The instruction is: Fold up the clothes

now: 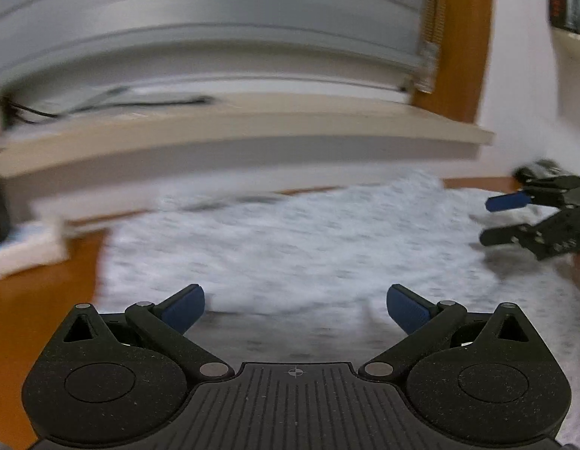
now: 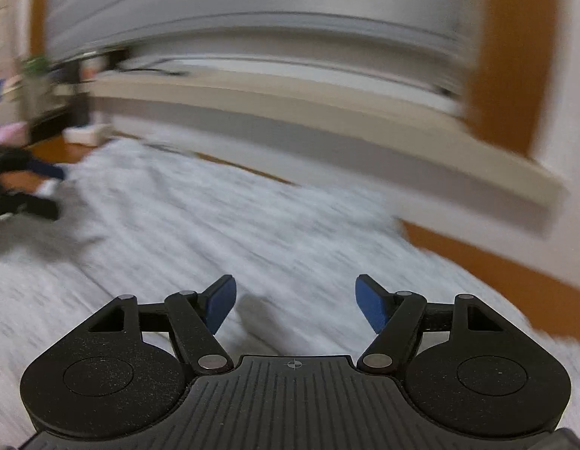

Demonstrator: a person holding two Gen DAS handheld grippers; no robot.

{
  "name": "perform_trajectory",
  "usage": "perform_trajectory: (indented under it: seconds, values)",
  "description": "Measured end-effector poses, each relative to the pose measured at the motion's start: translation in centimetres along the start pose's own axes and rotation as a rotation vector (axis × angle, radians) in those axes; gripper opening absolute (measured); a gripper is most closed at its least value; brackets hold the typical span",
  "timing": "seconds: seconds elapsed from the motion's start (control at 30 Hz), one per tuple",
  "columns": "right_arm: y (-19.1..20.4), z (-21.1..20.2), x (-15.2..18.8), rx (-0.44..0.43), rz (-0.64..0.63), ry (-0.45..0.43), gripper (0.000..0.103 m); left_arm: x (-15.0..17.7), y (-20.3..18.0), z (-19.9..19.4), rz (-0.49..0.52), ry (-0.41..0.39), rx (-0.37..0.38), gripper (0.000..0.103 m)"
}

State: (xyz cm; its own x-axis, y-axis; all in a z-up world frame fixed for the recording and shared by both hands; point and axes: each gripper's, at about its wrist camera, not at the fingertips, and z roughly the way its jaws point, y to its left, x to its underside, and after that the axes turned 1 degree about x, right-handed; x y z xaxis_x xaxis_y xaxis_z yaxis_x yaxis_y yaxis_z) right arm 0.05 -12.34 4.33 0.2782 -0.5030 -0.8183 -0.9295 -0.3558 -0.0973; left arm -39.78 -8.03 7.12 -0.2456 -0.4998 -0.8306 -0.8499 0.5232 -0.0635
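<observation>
Left wrist view: the left gripper (image 1: pixel 295 307) is seen with its jaws set wide apart and nothing between them. Ahead of and below the jaws a pale grey speckled garment (image 1: pixel 290 247) is spread flat on an orange-brown floor (image 1: pixel 35 311). To the right of the jaws, well apart from them, the right gripper (image 1: pixel 492 221) is seen above the cloth's right side — its jaws are apart too, and no cloth is seen between them.

Right wrist view: the right gripper (image 2: pixel 295 303) is shown with jaws apart and empty, the garment (image 2: pixel 222 217) lying beneath and ahead of them. To the far left of the jaws the left gripper (image 2: pixel 35 191) is visible at the cloth's edge, blurred. Beyond the garment a pale ledge (image 2: pixel 290 112) is seen along the wall; both views are smeared by motion.
</observation>
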Motion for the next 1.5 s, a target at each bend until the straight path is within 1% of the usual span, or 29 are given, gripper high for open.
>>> perform_trajectory:
  seconds: [0.03, 0.13, 0.23, 0.3, 0.43, 0.5, 0.53, 0.57, 0.6, 0.63, 0.67, 0.7, 0.73, 0.87, 0.9, 1.0, 1.1, 1.27, 1.4, 1.47, 1.5]
  values:
    - [1.4, 0.6, -0.9, -0.031, -0.027, -0.001, 0.07, 0.0, 1.1, -0.5, -0.006, -0.007, -0.026, 0.103]
    - [6.2, 2.9, -3.5, -0.125, -0.095, -0.005, 0.07, 0.4, 4.3, -2.2, -0.046, -0.016, -0.073, 0.103]
    - [10.6, 5.8, -5.5, -0.205, -0.137, 0.0, 0.069, 1.3, 7.0, -3.5, -0.086, -0.023, -0.114, 0.103]
    - [13.5, 7.6, -6.3, -0.251, -0.157, 0.018, 0.068, 1.9, 8.4, -3.9, -0.109, -0.022, -0.129, 0.103]
    - [17.1, 10.8, -7.6, -0.325, -0.161, 0.052, 0.065, 2.8, 10.2, -4.4, -0.135, -0.01, -0.149, 0.103]
    - [18.4, 11.6, -8.1, -0.341, -0.168, 0.055, 0.063, 3.1, 10.6, -4.5, -0.14, -0.011, -0.153, 0.103]
    - [18.8, 11.9, -8.2, -0.345, -0.176, 0.059, 0.06, 3.2, 10.8, -4.6, -0.142, -0.012, -0.154, 0.103]
    - [19.1, 12.2, -8.3, -0.349, -0.181, 0.062, 0.048, 3.3, 11.0, -4.6, -0.144, -0.013, -0.155, 0.103]
    - [19.1, 12.4, -8.3, -0.352, -0.176, 0.065, 0.032, 3.3, 11.0, -4.7, -0.145, -0.017, -0.155, 0.103]
    - [18.7, 12.3, -8.2, -0.354, -0.162, 0.059, 0.024, 3.3, 11.0, -4.8, -0.145, -0.021, -0.155, 0.103]
    - [18.4, 12.3, -8.2, -0.357, -0.147, 0.053, 0.014, 3.3, 11.0, -4.8, -0.146, -0.025, -0.155, 0.103]
    - [18.0, 12.1, -8.3, -0.356, -0.131, 0.041, 0.009, 3.1, 11.0, -4.8, -0.15, -0.03, -0.153, 0.103]
    - [17.0, 11.4, -8.4, -0.344, -0.108, 0.011, 0.005, 3.0, 11.0, -4.6, -0.148, -0.03, -0.149, 0.103]
    - [12.8, 8.4, -9.0, -0.299, -0.015, -0.098, 0.004, 2.1, 10.9, -3.1, -0.14, -0.027, -0.125, 0.103]
    - [11.3, 7.4, -9.0, -0.278, -0.001, -0.122, 0.004, 1.7, 10.8, -2.5, -0.138, -0.021, -0.112, 0.103]
    - [6.5, 3.9, -8.9, -0.178, 0.01, -0.171, 0.003, 0.6, 10.8, -0.6, -0.124, -0.006, -0.07, 0.103]
    - [1.1, -0.9, -7.9, -0.06, 0.028, -0.198, 0.003, -0.6, 11.0, 1.6, -0.111, 0.015, -0.045, 0.102]
    - [-8.2, -10.7, -4.9, 0.221, 0.078, -0.222, 0.003, -2.7, 11.8, 4.9, -0.1, 0.05, -0.026, 0.095]
    - [-15.2, -17.9, -2.4, 0.507, 0.128, -0.216, 0.003, -3.5, 11.8, 6.5, -0.109, 0.055, -0.01, 0.095]
    - [-18.4, -19.8, -1.1, 0.637, 0.191, -0.192, 0.003, -3.7, 11.7, 7.2, -0.106, 0.063, -0.015, 0.095]
    - [-19.3, -20.0, -0.5, 0.653, 0.215, -0.181, 0.004, -3.7, 11.6, 7.5, -0.104, 0.066, -0.021, 0.095]
